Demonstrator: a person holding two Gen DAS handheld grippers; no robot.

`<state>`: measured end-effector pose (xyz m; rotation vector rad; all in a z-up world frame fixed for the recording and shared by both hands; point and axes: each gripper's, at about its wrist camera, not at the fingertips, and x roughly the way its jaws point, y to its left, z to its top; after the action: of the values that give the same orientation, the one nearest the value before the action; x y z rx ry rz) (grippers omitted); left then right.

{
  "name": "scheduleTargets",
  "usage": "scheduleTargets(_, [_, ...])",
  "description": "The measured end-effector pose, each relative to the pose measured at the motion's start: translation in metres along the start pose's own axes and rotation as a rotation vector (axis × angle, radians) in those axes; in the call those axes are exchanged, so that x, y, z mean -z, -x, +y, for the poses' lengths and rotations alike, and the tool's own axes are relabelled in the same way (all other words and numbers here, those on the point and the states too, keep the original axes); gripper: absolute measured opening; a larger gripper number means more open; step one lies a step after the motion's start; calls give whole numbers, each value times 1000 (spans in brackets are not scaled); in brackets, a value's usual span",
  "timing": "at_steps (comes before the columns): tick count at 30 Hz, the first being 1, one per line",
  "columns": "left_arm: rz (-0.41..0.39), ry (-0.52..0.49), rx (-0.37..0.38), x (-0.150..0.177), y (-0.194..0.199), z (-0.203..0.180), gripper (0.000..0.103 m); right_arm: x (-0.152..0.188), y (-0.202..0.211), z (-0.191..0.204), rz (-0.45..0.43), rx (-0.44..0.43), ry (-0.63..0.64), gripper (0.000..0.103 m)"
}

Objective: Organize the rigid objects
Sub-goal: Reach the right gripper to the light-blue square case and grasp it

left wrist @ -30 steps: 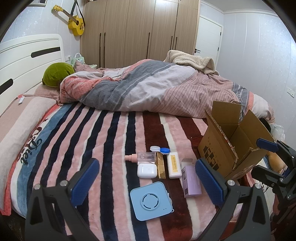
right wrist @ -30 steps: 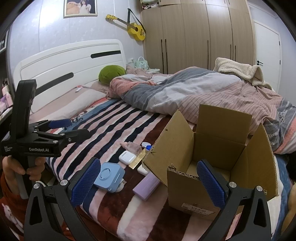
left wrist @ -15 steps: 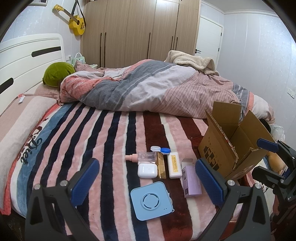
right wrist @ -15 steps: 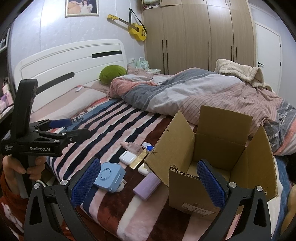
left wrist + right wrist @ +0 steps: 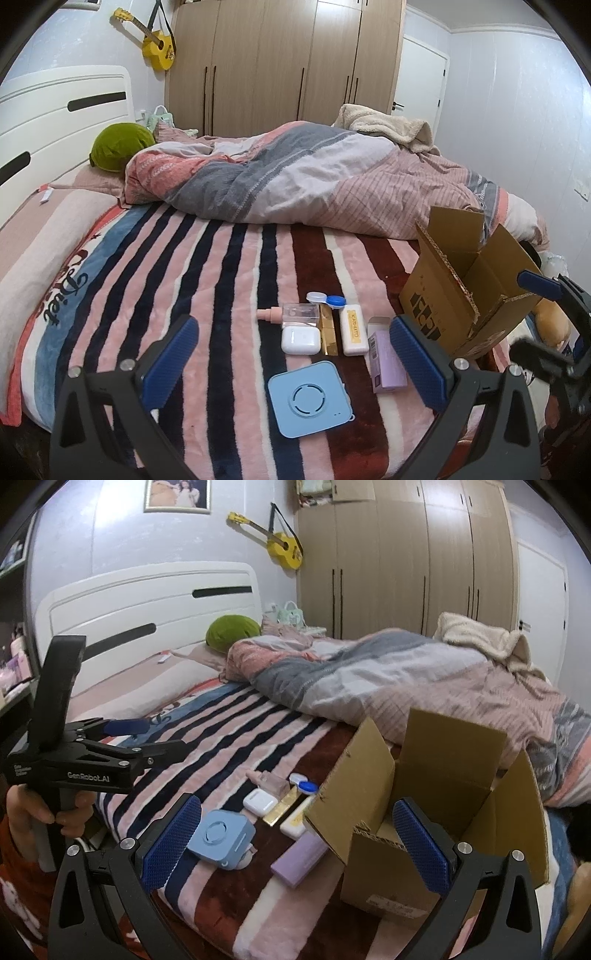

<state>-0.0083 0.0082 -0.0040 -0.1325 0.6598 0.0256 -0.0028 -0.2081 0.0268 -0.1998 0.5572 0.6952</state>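
On the bed, nothing has shifted: both the left gripper [image 5: 293, 363] and right gripper [image 5: 295, 842] hover released, so no item [image 5: 309, 398] has reached the box [image 5: 436, 797].

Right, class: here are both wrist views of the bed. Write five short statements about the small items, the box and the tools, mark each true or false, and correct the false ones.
1. The cardboard box stands open, flaps up. True.
2. The left tool grips the white earbud case. False: its fingers are spread apart and hold nothing.
3. The purple box lies inside the cardboard box. False: it lies on the striped blanket beside it.
4. The blue square device lies nearest the left tool. True.
5. The right tool is open and empty. True.
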Motion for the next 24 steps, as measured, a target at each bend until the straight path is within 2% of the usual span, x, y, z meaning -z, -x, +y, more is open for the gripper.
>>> scheduleTargets(4, [-22, 21, -1, 2, 3, 18, 103, -1, -7, 19, 21, -88, 33, 103])
scheduleTargets(8, [-36, 55, -13, 11, 1, 48, 103, 8, -20, 41, 14, -77, 25, 103])
scheduleTargets(11, [-21, 66, -43, 19, -6, 68, 103, 17, -41, 61, 81, -138, 52, 103])
scheduleTargets(15, [6, 59, -96, 34, -19, 89, 103, 35, -73, 91, 106, -116, 94, 103])
scheduleTargets(18, [24, 48, -120, 45, -30, 101, 103, 49, -104, 104, 177, -90, 84, 103])
scheduleTargets(24, [18, 61, -119, 62, -43, 122, 103, 70, -154, 120, 277, 32, 69, 103])
